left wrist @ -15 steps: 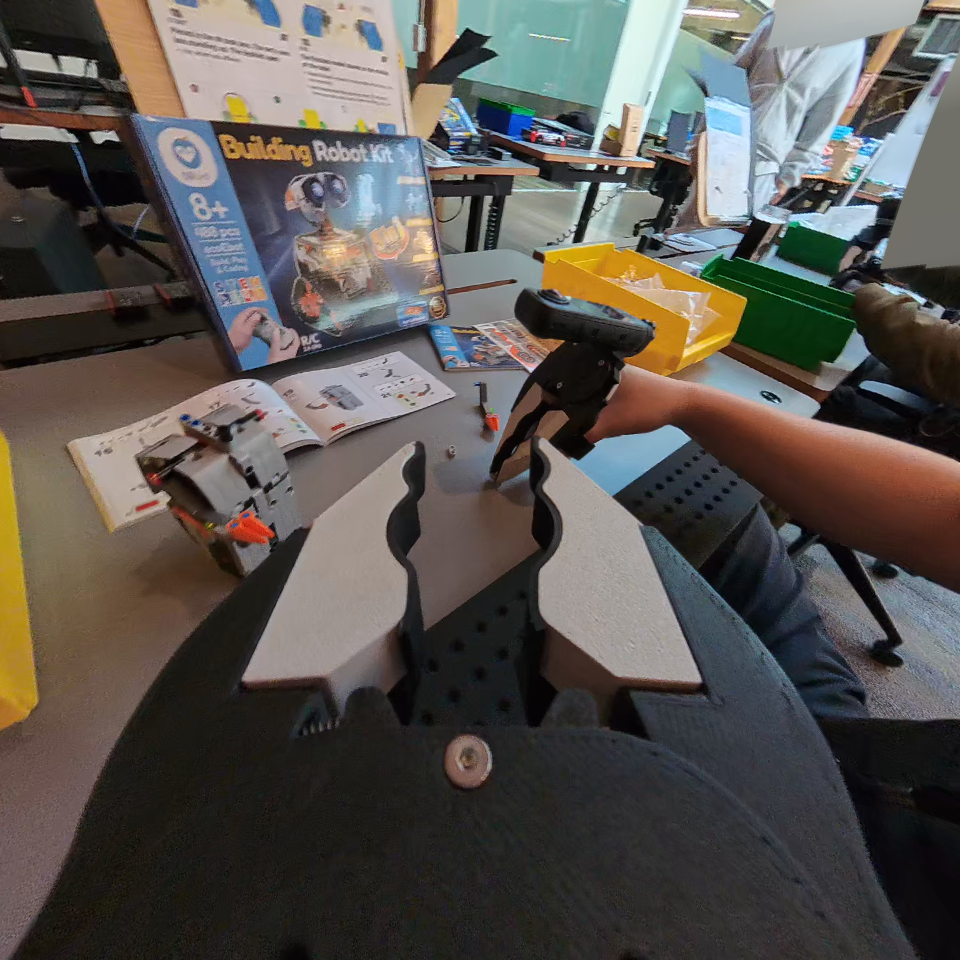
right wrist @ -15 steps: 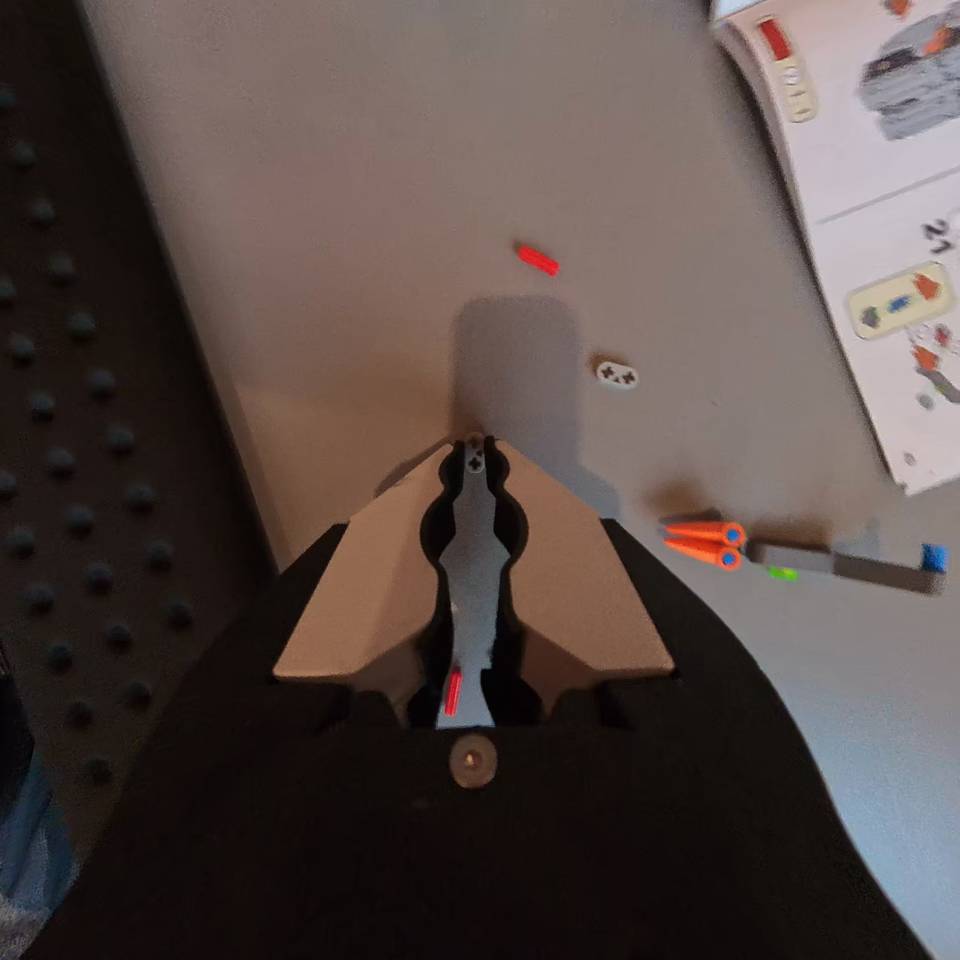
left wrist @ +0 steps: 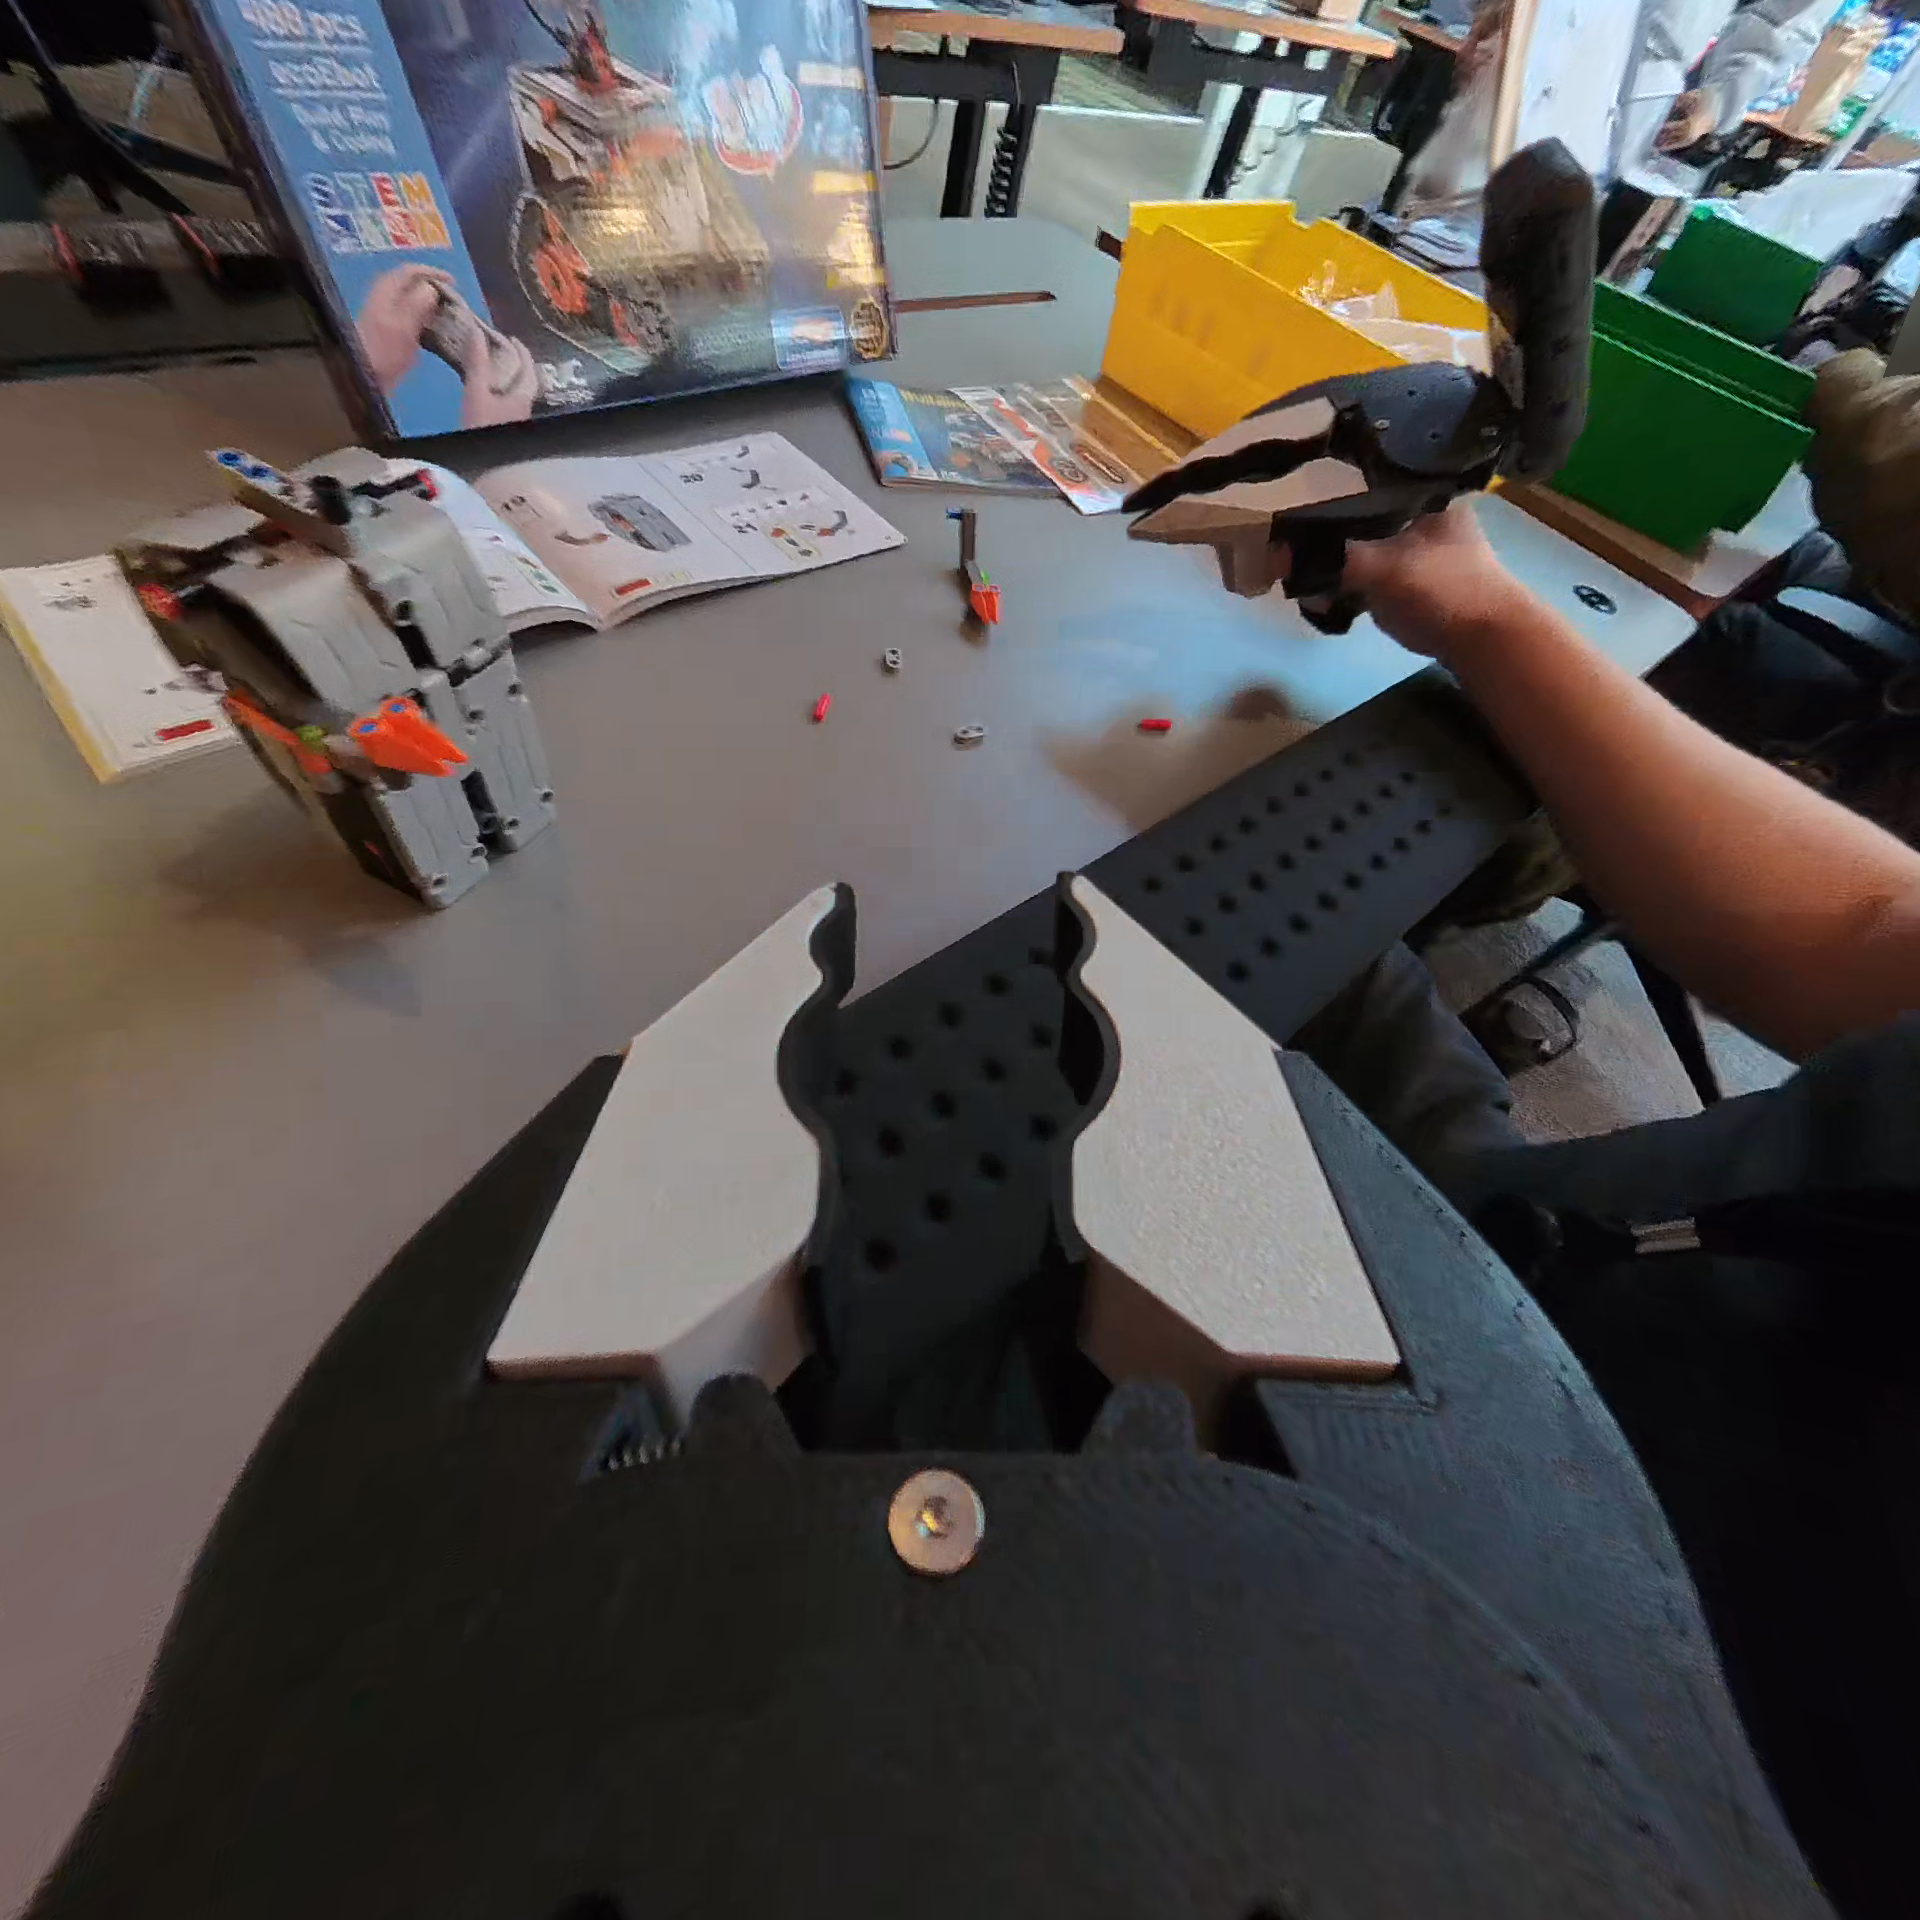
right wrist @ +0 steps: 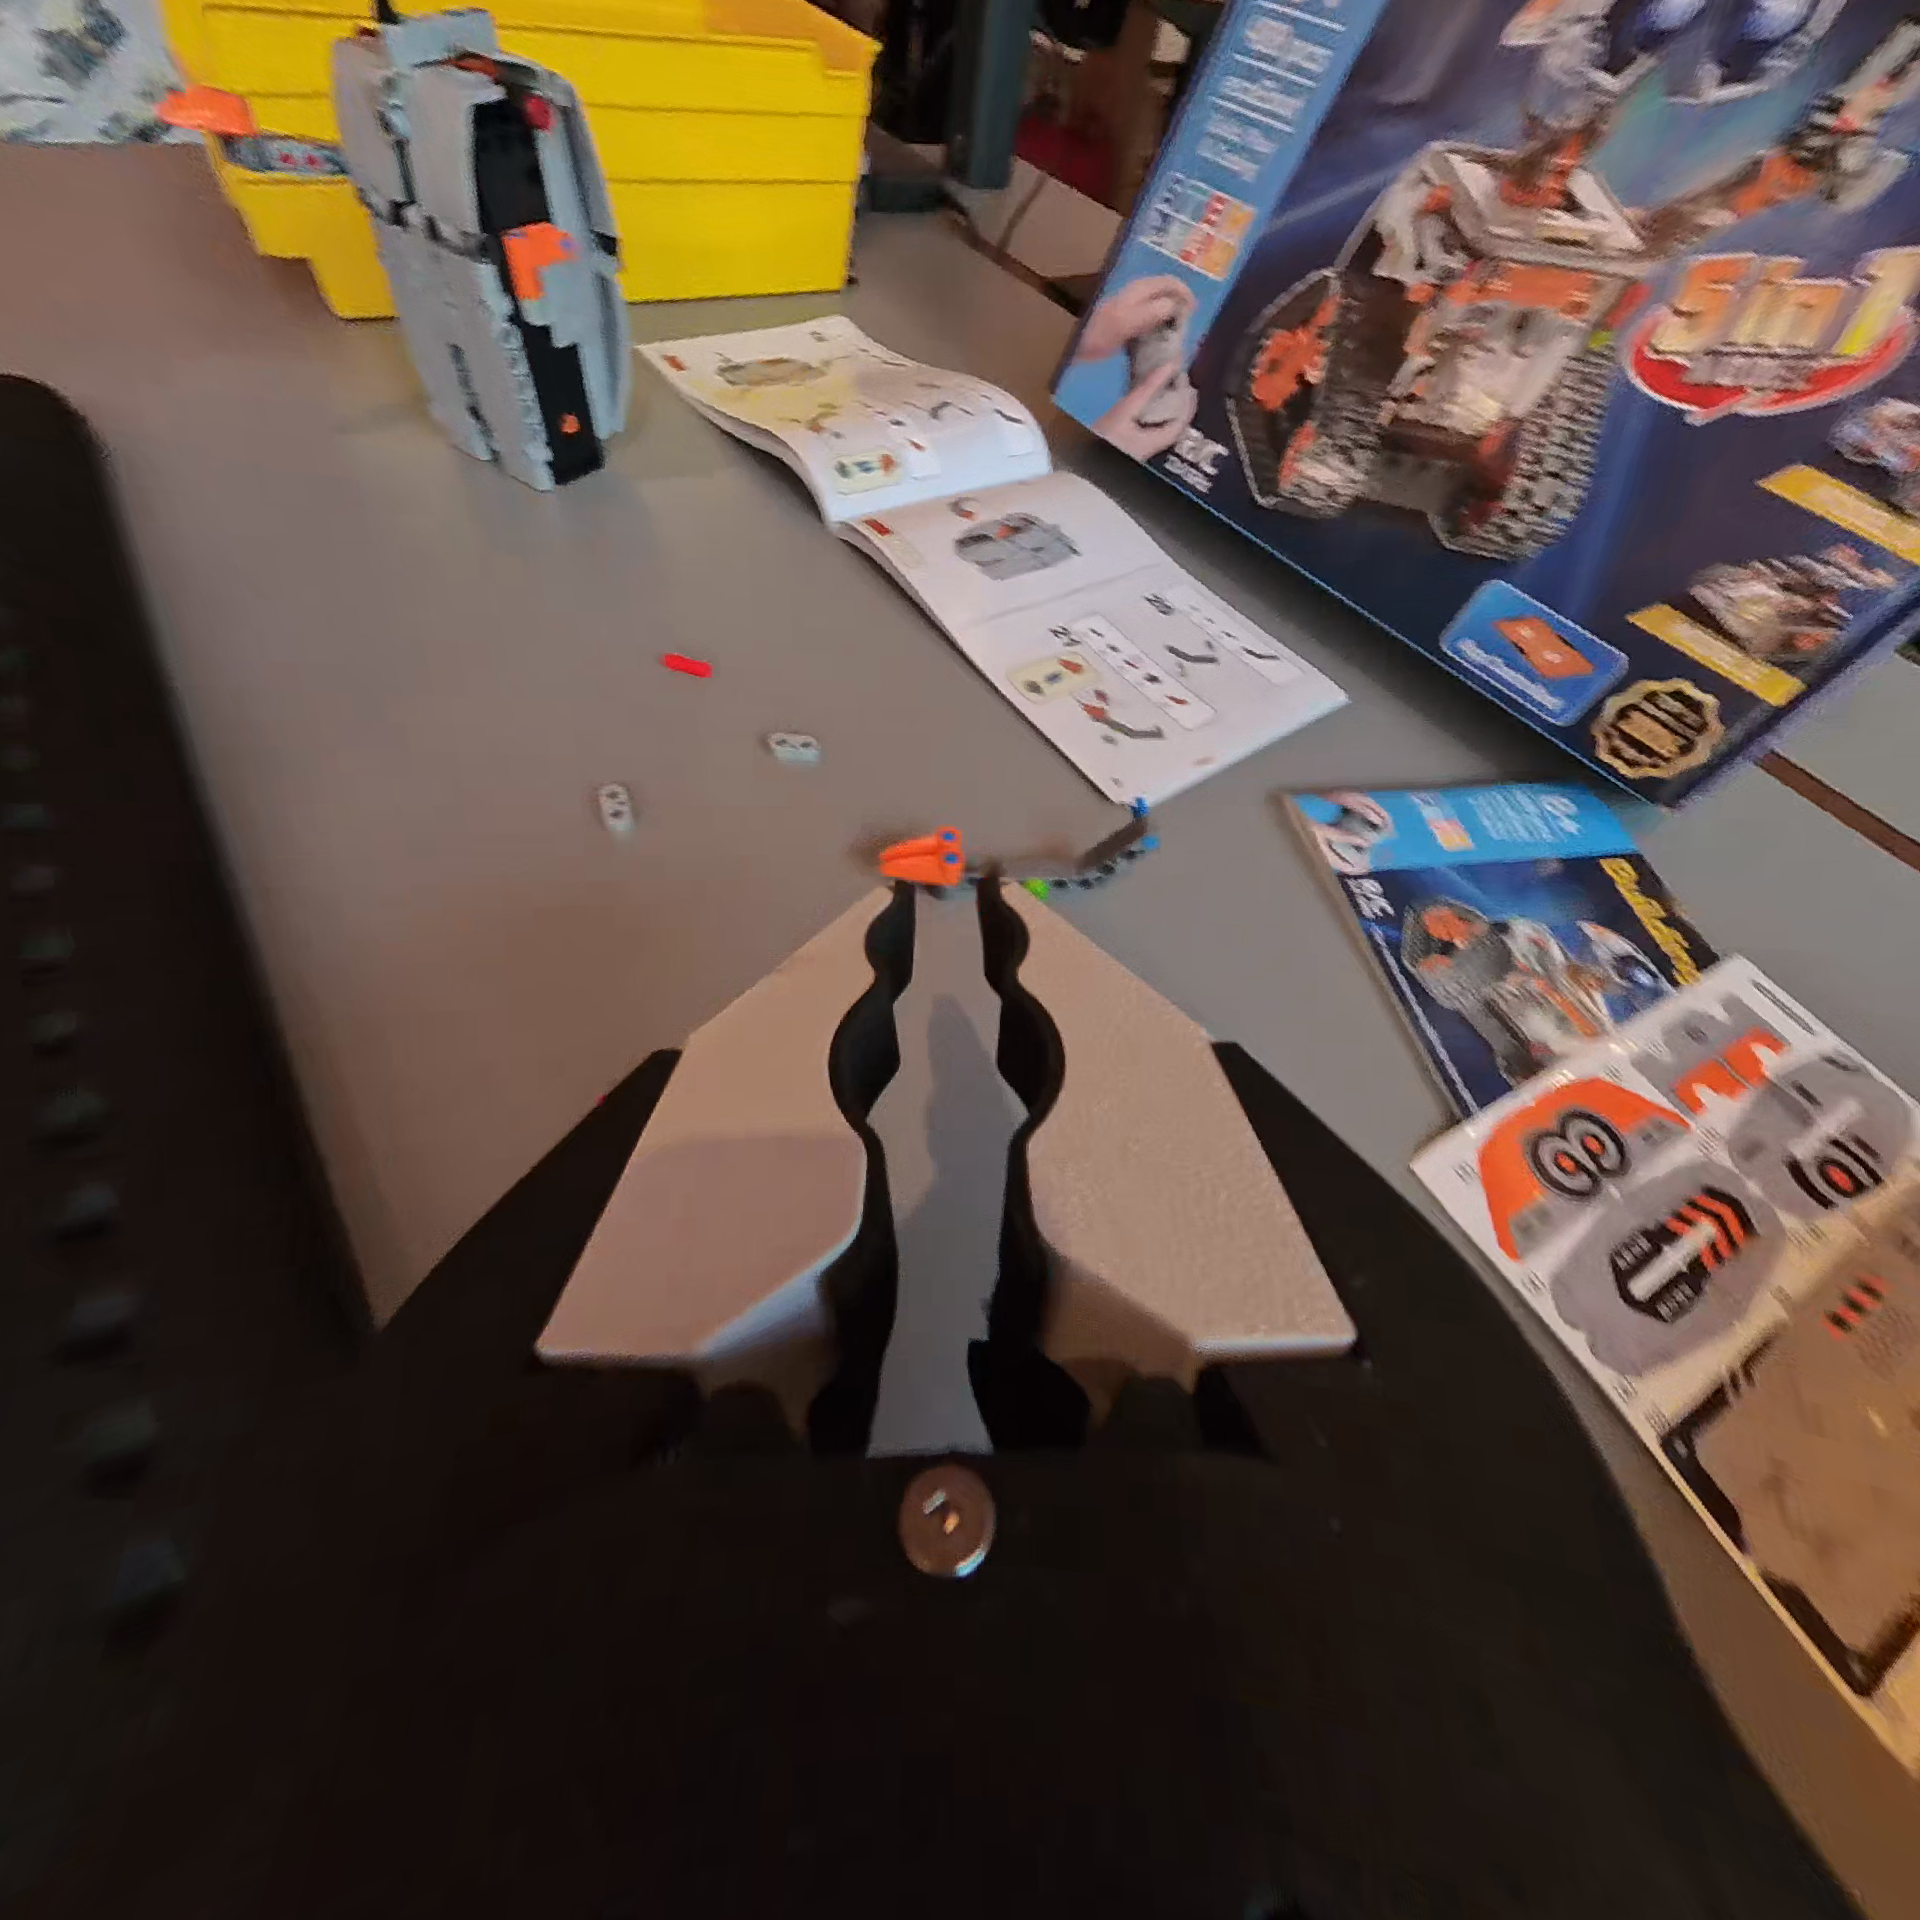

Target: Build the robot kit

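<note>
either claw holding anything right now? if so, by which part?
Nothing is held. The left claw is open over the table edge with an empty gap. The right claw is slightly open in the air, nothing between its tips; the orange-tipped arm piece lies on the table beyond.

Grey table (left wrist: pixel 260 1091): brick model (left wrist: pixel 343 665), open manual (left wrist: pixel 665 530), kit box (left wrist: pixel 582 197), yellow bin (left wrist: pixel 1236 312), loose small parts.

Soft, even indoor light, faint shadows on the grey table (left wrist: pixel 260 1091), motion blur, strong wide-angle bending at edges.
</note>
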`<state>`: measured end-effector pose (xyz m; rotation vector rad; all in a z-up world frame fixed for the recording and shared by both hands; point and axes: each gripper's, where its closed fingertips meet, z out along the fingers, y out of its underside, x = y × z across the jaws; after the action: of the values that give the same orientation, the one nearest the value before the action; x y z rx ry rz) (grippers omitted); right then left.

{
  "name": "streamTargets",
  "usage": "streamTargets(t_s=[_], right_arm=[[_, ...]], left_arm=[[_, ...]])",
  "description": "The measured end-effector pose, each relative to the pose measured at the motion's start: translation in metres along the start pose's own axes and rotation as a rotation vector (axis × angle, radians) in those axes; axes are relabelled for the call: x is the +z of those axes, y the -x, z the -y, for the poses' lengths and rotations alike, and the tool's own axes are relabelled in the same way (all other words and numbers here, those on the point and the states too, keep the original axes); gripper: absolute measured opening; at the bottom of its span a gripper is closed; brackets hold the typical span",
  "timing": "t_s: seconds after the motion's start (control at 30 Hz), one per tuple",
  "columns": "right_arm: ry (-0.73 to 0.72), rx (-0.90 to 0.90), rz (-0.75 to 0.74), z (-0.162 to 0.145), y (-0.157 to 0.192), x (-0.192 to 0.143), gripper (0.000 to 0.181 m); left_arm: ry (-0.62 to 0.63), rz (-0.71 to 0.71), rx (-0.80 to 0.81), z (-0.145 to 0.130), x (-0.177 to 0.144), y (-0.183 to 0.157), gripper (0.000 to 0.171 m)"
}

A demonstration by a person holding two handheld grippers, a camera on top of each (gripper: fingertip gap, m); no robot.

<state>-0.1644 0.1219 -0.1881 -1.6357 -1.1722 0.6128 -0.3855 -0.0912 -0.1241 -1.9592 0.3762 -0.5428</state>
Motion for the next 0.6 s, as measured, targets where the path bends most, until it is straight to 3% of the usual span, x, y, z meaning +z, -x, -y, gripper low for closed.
streamTargets(t_s=[0.1,0.33,0.6], right_arm=[[-0.046,0.01,-0.061,0.007,-0.01,-0.004,0.012],[-0.056,-0.046,-0.1,0.008,-0.011,-0.002,0.011],[-0.069,-0.077,-0.094,0.013,-0.002,0.004,0.01]], left_arm=[[0.019,-0.128,-0.002,-0.003,0.022,-0.017,0.037],[-0.034,-0.265,0.059,0.0,0.071,-0.044,0.037],[-0.006,-0.319,0.087,0.019,0.104,-0.046,0.037]])
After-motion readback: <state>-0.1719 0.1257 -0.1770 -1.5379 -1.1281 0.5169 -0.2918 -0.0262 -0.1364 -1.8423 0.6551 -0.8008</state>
